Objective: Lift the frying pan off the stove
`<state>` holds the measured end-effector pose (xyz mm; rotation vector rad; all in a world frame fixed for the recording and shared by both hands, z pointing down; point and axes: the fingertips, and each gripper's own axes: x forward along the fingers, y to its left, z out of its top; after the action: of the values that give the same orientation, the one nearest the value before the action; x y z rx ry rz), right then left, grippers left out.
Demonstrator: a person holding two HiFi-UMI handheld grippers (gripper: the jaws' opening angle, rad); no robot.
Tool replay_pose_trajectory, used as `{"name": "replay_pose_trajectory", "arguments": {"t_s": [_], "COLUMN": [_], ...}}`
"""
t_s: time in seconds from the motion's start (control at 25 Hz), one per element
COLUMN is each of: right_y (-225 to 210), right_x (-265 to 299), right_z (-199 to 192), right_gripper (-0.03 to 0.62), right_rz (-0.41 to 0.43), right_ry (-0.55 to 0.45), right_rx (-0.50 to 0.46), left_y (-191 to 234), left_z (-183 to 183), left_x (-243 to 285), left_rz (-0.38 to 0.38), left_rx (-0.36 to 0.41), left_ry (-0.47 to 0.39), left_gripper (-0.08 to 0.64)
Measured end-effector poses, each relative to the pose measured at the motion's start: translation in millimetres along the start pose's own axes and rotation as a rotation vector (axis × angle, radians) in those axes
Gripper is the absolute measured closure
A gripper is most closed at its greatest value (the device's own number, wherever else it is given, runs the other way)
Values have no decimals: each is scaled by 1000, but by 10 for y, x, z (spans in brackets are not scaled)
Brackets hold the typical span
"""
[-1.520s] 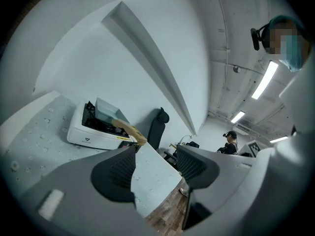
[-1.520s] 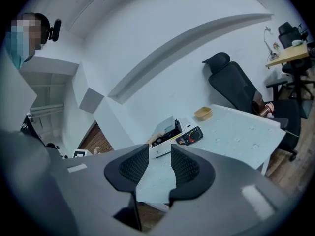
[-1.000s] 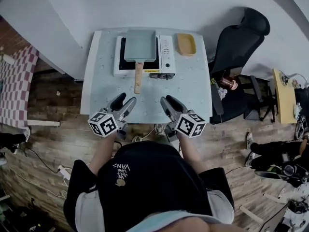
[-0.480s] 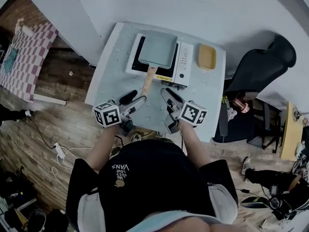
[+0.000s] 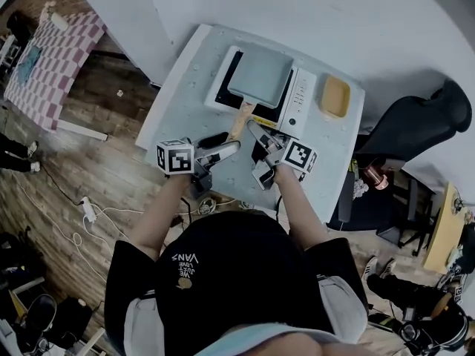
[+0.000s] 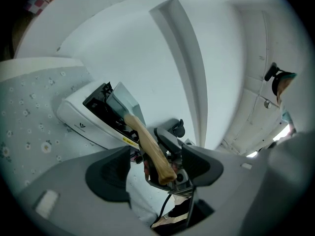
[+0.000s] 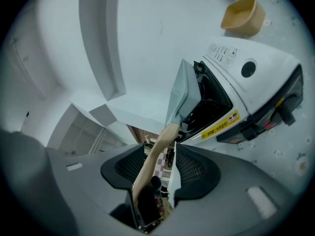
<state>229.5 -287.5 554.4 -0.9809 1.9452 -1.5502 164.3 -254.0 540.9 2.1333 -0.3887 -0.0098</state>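
A grey square frying pan [image 5: 260,75] sits on the white tabletop stove [image 5: 300,102], its wooden handle [image 5: 239,122] pointing back at me. My left gripper [image 5: 223,145] and right gripper [image 5: 261,141] meet at the handle's end from either side. In the left gripper view the handle [image 6: 147,146] runs between the jaws of the left gripper [image 6: 156,170] with a gap at each pad. The right gripper [image 7: 160,168] also straddles the handle [image 7: 152,161] without pinching it. Both pairs of jaws have just been opening and stand open.
A yellow dish [image 5: 335,96] lies on the pale speckled table [image 5: 185,87] right of the stove. A white wall stands close behind the table. A black office chair [image 5: 415,124] is at the right, a checkered table [image 5: 44,58] at the far left.
Both grippers have moved forward from the table's near edge to the handle's end, the right one rolling over. Their jaws have widened, with the handle now between them.
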Motion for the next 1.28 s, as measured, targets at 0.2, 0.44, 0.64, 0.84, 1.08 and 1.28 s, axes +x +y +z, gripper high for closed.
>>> {"name": "replay_pose_trajectory", "arguments": {"t_s": [0.2,0.44,0.64,0.84,1.08,1.28], "right_y": [-104,-122,-167,-173,-158,-154], "right_x": [110,287,396,544,684,714], "right_z": [84,67,88,90,61,77], "right_gripper": [394,394,394,394,402,403], "right_rz": [-38,-6,-1,20,51,86], "right_ry": [21,53,31,31,52,46], "right_rx": [56,125,199,229,250,241], "left_y": [-31,-16,-4,-26,-26,-41], "left_z": [-2,-59,-77,-69,-61,-63], "left_x": [42,94,150,190,185,197], "left_rz": [-20,-24,-36,-43,-54,-48], "left_rx": [-31,-51,-68,-113,-142,-126], "left_ry": [59,107,114,108,92,85], "left_gripper": [256,256,258,260,383,383]}}
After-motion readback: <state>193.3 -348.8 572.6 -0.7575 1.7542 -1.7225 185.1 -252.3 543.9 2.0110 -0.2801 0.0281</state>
